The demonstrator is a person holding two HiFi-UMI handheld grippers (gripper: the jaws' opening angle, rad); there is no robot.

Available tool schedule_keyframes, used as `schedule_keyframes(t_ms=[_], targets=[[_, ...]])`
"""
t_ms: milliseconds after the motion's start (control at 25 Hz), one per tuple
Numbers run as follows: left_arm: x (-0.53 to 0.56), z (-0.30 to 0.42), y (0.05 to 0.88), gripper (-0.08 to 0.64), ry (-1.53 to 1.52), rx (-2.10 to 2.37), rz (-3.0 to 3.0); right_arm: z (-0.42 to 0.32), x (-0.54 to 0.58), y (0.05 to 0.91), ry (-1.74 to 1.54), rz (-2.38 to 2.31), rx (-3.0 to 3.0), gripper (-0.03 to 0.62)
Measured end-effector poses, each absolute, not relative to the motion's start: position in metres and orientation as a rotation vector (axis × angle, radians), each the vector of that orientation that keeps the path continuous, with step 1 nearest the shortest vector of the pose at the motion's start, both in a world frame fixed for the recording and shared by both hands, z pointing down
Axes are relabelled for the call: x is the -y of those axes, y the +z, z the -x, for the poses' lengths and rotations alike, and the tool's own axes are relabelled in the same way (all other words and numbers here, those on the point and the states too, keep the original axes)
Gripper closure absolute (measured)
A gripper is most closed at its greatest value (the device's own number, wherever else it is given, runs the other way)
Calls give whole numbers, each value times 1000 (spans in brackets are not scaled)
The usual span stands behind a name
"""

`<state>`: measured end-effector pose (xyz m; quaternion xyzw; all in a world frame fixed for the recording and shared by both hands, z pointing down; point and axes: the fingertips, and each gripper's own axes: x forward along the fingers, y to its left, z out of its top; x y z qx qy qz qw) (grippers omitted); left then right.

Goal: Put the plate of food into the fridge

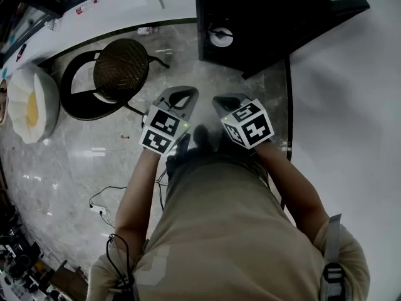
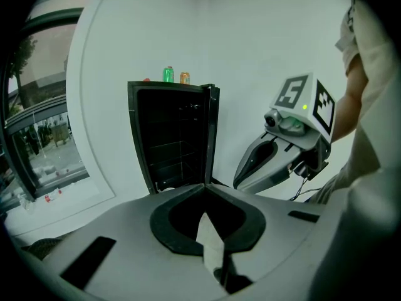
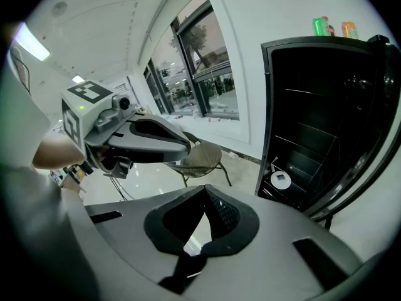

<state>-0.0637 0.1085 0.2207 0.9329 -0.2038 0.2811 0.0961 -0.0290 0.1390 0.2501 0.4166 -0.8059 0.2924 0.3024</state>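
Note:
The black fridge (image 1: 263, 17) stands open in front of me, its dark shelves (image 3: 326, 118) showing. A white plate (image 1: 220, 36) with something small and dark on it lies on the fridge's bottom level (image 3: 280, 180). My left gripper (image 1: 182, 94) and right gripper (image 1: 225, 101) are held side by side over the floor, a short way back from the fridge. Both point towards the fridge. The jaws of each meet at the tips, left (image 2: 205, 185) and right (image 3: 205, 188), with nothing between them. In the left gripper view the fridge (image 2: 172, 137) is straight ahead.
A green can (image 2: 168, 74) and an orange can (image 2: 184, 78) stand on the fridge top. A wicker chair (image 1: 119, 71) and a white cushion with a yellow centre (image 1: 31, 102) are on the left. Cables (image 1: 100, 205) lie on the marble floor. A white wall (image 1: 351, 105) runs along the right.

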Motion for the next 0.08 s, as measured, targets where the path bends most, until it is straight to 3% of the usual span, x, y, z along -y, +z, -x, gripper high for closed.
schedule_keyframes(t_ms=[80], targets=[[-107,54,220,549,836,602,-2766,19,-136,249,781,-1114,2141,571]])
